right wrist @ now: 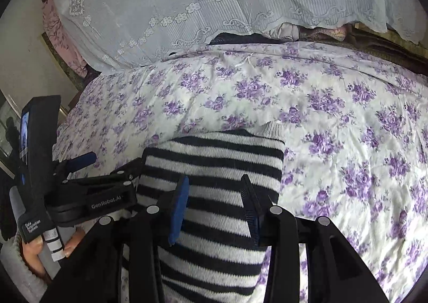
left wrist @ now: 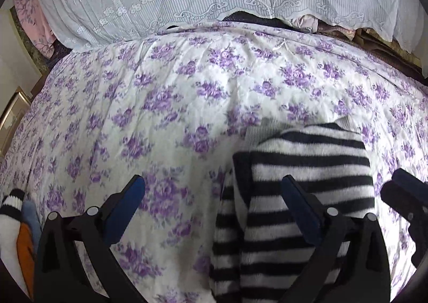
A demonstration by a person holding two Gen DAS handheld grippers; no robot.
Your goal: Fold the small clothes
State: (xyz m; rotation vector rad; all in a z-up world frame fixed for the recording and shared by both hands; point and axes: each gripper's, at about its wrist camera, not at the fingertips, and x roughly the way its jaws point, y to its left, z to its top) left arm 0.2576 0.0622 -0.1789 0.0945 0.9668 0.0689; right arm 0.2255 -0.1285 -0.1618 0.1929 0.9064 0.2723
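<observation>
1 striped top (right wrist: 214,169) folded on bed (right wrist: 347,129); left tool (left wrist: 211,190) & right tool (right wrist: 216,188) both apart, empty, prob. just let go.

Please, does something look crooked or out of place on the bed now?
Slightly. The striped garment lies folded on the floral bedsheet, but one striped layer sticks out along its left side, and a grey ribbed edge shows at the far end. Nothing looks spilled or damaged.

Soft even daylight, slight motion blur, strong fisheye bending, dark vignetted corners.
</observation>
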